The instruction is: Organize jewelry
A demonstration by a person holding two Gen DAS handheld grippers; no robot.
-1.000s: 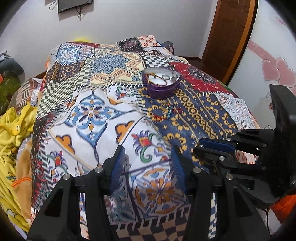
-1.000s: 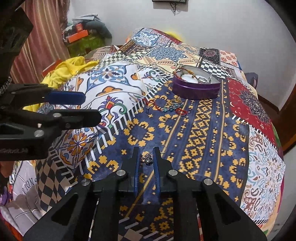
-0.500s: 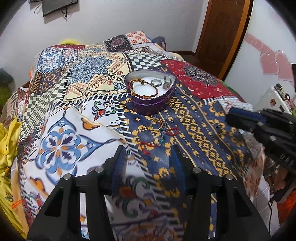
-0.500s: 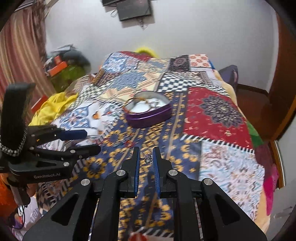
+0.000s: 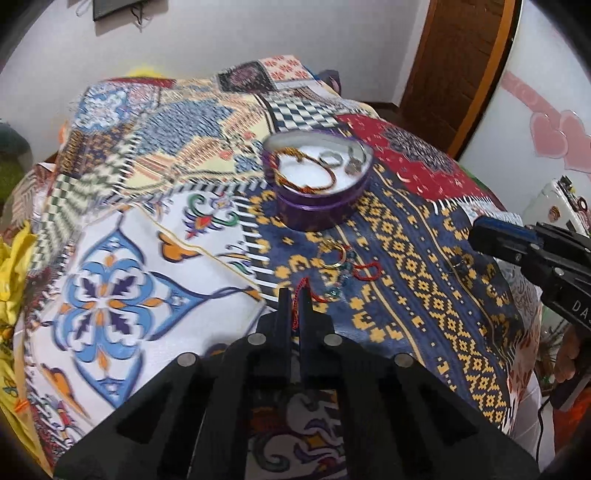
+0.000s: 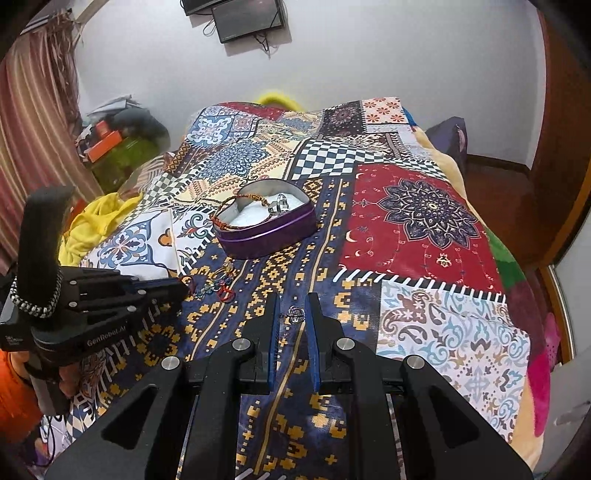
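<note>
A purple heart-shaped tin (image 5: 317, 210) (image 6: 266, 240) sits mid-bed with a braided bracelet (image 5: 295, 177) and silver rings (image 5: 330, 158) inside. Loose pieces lie in front of it: a gold hoop (image 5: 334, 256), teal beads (image 5: 341, 282) and a small red loop (image 5: 369, 271). My left gripper (image 5: 293, 293) (image 6: 183, 288) is at this pile, its jaws closing to a thin slit with a red cord bracelet (image 5: 295, 314) pinched between them. My right gripper (image 6: 293, 306) (image 5: 476, 236) hovers right of the pile, shut on a small silver ornament (image 6: 295, 314).
The patchwork bedspread (image 6: 424, 221) covers the whole bed. Yellow cloth (image 6: 92, 218) and clutter lie off its left side. A wooden door (image 5: 454, 55) stands at the back right, with floor beyond the bed's right edge. A dark screen (image 6: 247, 18) hangs on the wall.
My left gripper moved forward and down to the loose jewelry and its jaws went from wide apart to nearly together on the red cord. My right gripper swung rightward and rolled, still holding the silver ornament.
</note>
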